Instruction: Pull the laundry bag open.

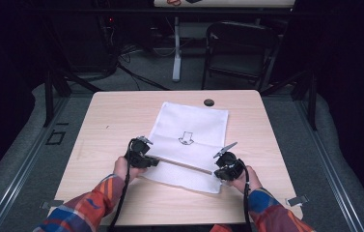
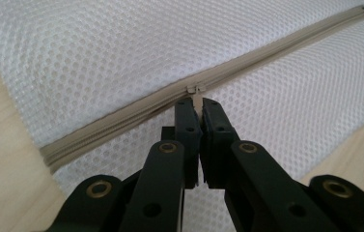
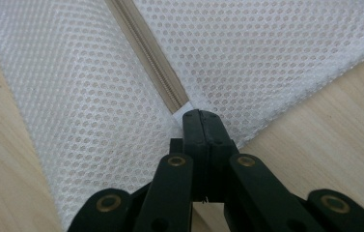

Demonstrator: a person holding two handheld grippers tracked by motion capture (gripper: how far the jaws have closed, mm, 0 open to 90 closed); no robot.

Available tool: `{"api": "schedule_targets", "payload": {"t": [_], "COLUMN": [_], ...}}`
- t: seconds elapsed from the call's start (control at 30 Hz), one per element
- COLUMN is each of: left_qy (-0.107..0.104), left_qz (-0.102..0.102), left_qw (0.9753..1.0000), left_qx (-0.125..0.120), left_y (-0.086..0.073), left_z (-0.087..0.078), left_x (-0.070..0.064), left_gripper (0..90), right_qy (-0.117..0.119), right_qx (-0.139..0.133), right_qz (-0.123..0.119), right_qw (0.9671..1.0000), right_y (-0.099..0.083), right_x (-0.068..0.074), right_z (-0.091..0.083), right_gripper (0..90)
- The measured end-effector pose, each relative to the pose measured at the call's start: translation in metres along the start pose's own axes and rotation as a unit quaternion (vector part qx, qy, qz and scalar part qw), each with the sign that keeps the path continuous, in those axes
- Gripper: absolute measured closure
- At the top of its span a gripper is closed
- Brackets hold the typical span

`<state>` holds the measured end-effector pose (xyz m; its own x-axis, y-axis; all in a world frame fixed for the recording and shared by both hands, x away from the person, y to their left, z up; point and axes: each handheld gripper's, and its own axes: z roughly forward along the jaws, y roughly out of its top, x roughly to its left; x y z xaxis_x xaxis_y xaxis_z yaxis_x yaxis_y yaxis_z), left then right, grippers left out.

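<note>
While both grippers clamp a white mesh laundry bag (image 1: 191,140) near the table's (image 1: 121,116) front edge, its zipper (image 2: 136,113) awaits travel.
Left gripper (image 2: 197,102) pinches the zipper pull (image 2: 197,93); right gripper (image 3: 202,115) nips the bag's zipper end — best held taut, with a straight pull along the teeth.

I see a white mesh laundry bag (image 2: 97,58) of perforated, matt cloth, its beige zipper (image 2: 121,118) woven tape with a metal slider. My fingers (image 2: 189,130) are matt black plastic; the counter (image 3: 315,135) is pale, smooth wood.
</note>
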<state>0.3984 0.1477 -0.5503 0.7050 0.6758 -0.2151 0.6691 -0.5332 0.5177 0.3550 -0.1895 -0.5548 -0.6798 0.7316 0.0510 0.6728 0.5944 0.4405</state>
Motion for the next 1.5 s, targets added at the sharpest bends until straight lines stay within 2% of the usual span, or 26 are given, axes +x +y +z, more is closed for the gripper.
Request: {"api": "schedule_targets", "payload": {"t": [0.07, 0.3, 0.4, 0.43, 0.47, 0.5, 0.57, 0.6, 0.63, 0.67, 0.7, 0.73, 0.77, 0.83, 0.87, 0.93, 1.0, 1.27, 1.33, 1.37, 1.43, 1.47, 1.5], "left_qy": [-0.003, -0.01, -0.001, -0.007, 0.0, -0.006, -0.003, -0.004, 0.005, 0.013, 0.022, 0.033, 0.033, 0.022, 0.022, 0.046, 0.039, 0.041, 0.041, 0.041, 0.04, 0.041, 0.044], "left_qz": [-0.007, -0.009, -0.023, -0.03, -0.033, -0.037, -0.032, -0.038, -0.035, -0.039, -0.051, -0.058, -0.058, -0.081, -0.081, -0.059, -0.065, -0.06, -0.059, -0.059, -0.059, -0.058, -0.058], "left_qw": [1.0, 0.9998, 0.9996, 0.9995, 0.9994, 0.9992, 0.9994, 0.9992, 0.9993, 0.9991, 0.9984, 0.9977, 0.9977, 0.9965, 0.9965, 0.997, 0.9968, 0.9964, 0.9963, 0.9963, 0.9963, 0.9964, 0.9964], "left_qx": [0.003, 0.015, 0.014, 0.012, 0.011, 0.009, 0.011, 0.01, 0.01, 0.009, 0.006, 0.007, 0.007, 0.001, 0.001, 0.018, 0.024, 0.045, 0.046, 0.046, 0.048, 0.047, 0.044], "left_y": [-0.003, -0.014, -0.023, -0.026, -0.031, -0.032, -0.034, -0.035, -0.036, -0.037, -0.04, -0.043, -0.043, -0.053, -0.053, -0.053, -0.055, -0.058, -0.057, -0.057, -0.058, -0.057, -0.057], "left_z": [-0.001, -0.007, -0.014, -0.016, -0.021, -0.022, -0.024, -0.025, -0.026, -0.029, -0.031, -0.035, -0.035, -0.043, -0.043, -0.041, -0.04, -0.038, -0.037, -0.037, -0.037, -0.038, -0.039], "left_x": [0.002, -0.001, 0.002, 0.004, 0.004, 0.003, 0.001, 0.0, 0.001, 0.003, 0.007, 0.012, 0.012, 0.021, 0.021, 0.013, 0.015, 0.009, 0.009, 0.009, 0.009, 0.009, 0.009], "left_gripper": [87.6, 87.6, 87.6, 87.6, 87.6, 87.6, 87.6, 87.6, 87.6, 87.6, 87.6, 87.6, 87.6, 87.6, 87.6, 87.6, 87.6, 87.4, 87.2, 87.2, 86.7, 85.5, 82.3], "right_qy": [-0.003, -0.004, -0.007, -0.007, -0.009, -0.009, -0.01, -0.01, -0.009, -0.007, -0.006, -0.011, -0.011, -0.014, -0.014, -0.012, -0.01, -0.006, -0.006, -0.004, -0.01, -0.015, -0.011], "right_qx": [0.001, 0.002, 0.004, 0.004, 0.01, 0.01, 0.007, 0.009, 0.008, 0.006, 0.003, 0.005, 0.005, 0.003, 0.002, 0.003, 0.002, 0.0, -0.004, -0.017, -0.008, -0.009, -0.007], "right_qz": [0.0, -0.005, -0.011, -0.011, -0.017, -0.017, -0.016, -0.019, -0.02, -0.018, -0.016, -0.017, -0.017, -0.019, -0.019, -0.019, -0.018, -0.021, -0.022, -0.014, -0.024, -0.031, -0.03], "right_qw": [1.0, 1.0, 0.9999, 0.9999, 0.9998, 0.9998, 0.9998, 0.9997, 0.9997, 0.9998, 0.9999, 0.9998, 0.9998, 0.9997, 0.9997, 0.9997, 0.9998, 0.9998, 0.9997, 0.9998, 0.9996, 0.9994, 0.9995], "right_y": [0.0, 0.001, 0.001, 0.001, 0.002, 0.002, 0.002, 0.003, 0.003, 0.003, 0.003, 0.003, 0.003, 0.002, 0.002, 0.003, 0.002, 0.002, 0.001, 0.0, 0.001, 0.001, 0.002], "right_x": [0.0, 0.0, 0.001, 0.001, 0.0, 0.0, 0.001, 0.001, 0.0, 0.0, 0.0, -0.001, -0.001, -0.004, -0.004, -0.004, -0.005, -0.007, -0.007, -0.005, -0.005, -0.004, -0.003], "right_z": [0.0, 0.0, 0.0, 0.0, 0.0, 0.0, 0.0, 0.0, 0.0, 0.0, 0.001, 0.0, 0.0, 0.0, 0.0, 0.0, 0.0, 0.0, 0.0, 0.002, 0.0, 0.001, -0.001], "right_gripper": [90.0, 90.0, 90.0, 90.0, 90.0, 90.0, 90.0, 90.0, 90.0, 90.0, 90.0, 90.0, 90.0, 90.0, 90.0, 90.0, 90.0, 90.0, 90.0, 90.0, 90.0, 88.3, 82.3]}}
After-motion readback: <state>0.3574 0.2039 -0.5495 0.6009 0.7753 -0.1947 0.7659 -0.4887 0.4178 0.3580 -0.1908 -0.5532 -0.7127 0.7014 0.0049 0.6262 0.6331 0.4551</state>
